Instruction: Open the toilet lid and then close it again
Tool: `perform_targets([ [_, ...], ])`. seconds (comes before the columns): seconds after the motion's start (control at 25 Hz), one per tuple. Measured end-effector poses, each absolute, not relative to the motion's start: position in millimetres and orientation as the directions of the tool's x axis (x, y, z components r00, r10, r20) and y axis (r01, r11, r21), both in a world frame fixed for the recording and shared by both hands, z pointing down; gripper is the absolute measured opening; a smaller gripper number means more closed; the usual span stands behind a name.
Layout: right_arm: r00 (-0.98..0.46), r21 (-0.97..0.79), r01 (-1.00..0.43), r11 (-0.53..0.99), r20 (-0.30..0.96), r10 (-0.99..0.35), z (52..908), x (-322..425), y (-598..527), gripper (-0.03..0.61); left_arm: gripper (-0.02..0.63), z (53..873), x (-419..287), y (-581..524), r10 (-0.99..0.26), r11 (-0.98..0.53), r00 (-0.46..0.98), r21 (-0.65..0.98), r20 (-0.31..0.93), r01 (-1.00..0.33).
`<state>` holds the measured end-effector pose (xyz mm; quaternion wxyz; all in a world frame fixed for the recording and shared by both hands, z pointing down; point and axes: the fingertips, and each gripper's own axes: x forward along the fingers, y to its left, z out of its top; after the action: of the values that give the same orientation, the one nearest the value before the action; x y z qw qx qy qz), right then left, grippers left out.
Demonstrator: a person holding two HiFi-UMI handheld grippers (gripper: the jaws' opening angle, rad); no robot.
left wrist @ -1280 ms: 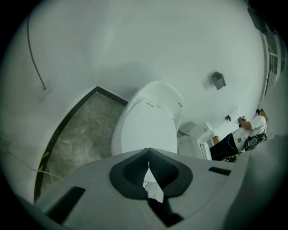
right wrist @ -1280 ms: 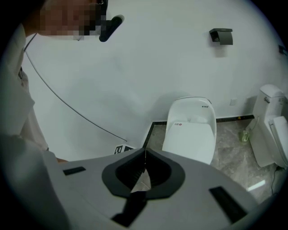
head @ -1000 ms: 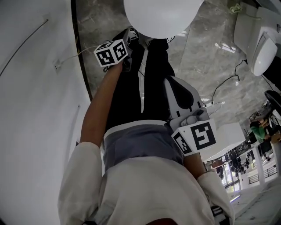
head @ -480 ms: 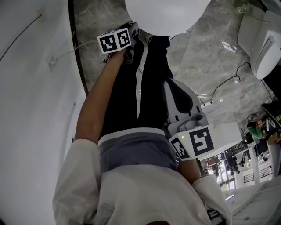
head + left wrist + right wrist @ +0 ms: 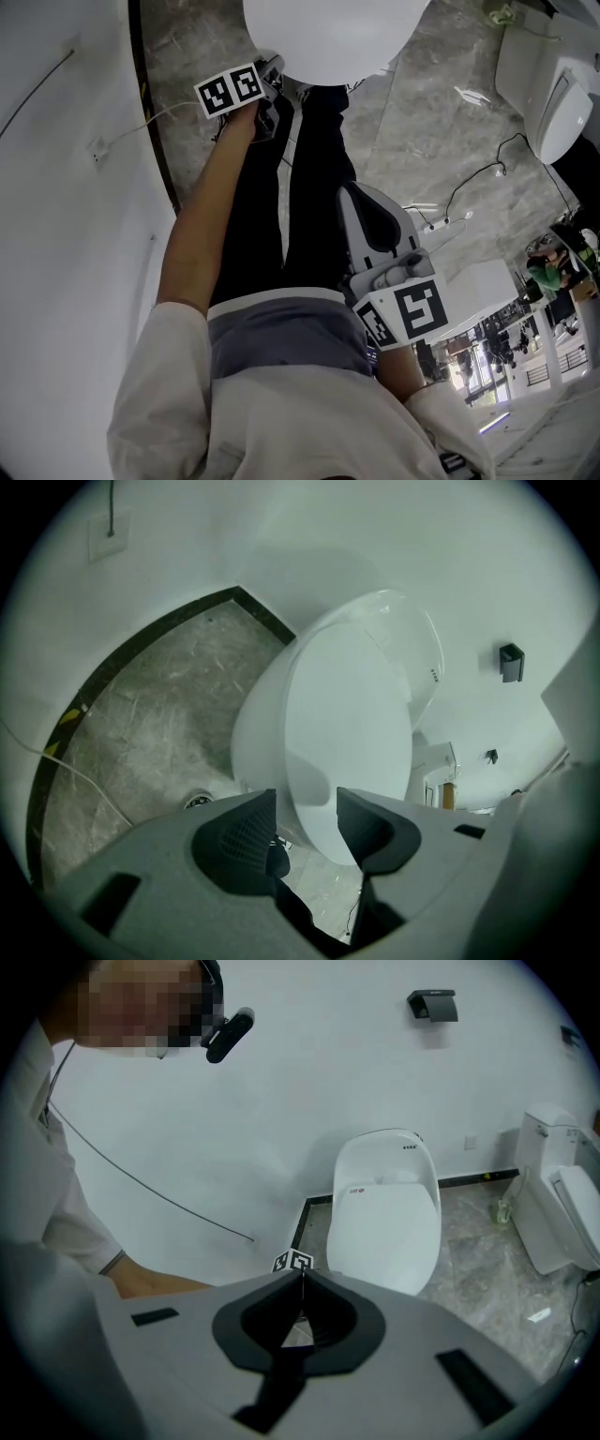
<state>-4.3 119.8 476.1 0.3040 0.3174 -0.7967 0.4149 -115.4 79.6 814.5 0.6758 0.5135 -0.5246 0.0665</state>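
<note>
The white toilet point(image 5: 384, 1222) stands against the wall with its lid point(image 5: 347, 733) down flat on the bowl. In the head view the lid point(image 5: 328, 37) fills the top edge. My left gripper point(image 5: 307, 803) hangs at the lid's front edge, and its jaws have just been opening. The lid's front rim shows in the gap beyond them, and the pads do not press on it. In the head view that gripper point(image 5: 267, 80) sits just below the rim. My right gripper point(image 5: 302, 1276) is shut on nothing and hangs back by the person's leg point(image 5: 354, 192).
A second toilet point(image 5: 553, 94) stands off to the right. The curved white wall point(image 5: 66, 187) closes in the left side. A black cable point(image 5: 478, 183) runs over the marble floor, and a floor drain point(image 5: 199, 801) lies left of the bowl.
The left gripper's cube has drawn closer to the toilet's front rim. The right gripper has kept much the same place beside the leg.
</note>
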Motion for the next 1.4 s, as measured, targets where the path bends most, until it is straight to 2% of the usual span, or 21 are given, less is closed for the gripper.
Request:
perform_targets([
  [0.52,-0.629,-0.486,-0.742,0.462,0.742,-0.230,477.4,-1.6,117.0,0.011,0.199,809.3,-106.5,70.7,-0.466,0.487,0.395,0.602,0.792,-0.633],
  [1.4,-0.640,-0.494,-0.733,0.468,0.733,-0.229,470.7,-0.1,110.0,0.011,0.199,792.7,-104.1,73.3,-0.455,0.461,0.391,0.587,0.800,-0.665],
])
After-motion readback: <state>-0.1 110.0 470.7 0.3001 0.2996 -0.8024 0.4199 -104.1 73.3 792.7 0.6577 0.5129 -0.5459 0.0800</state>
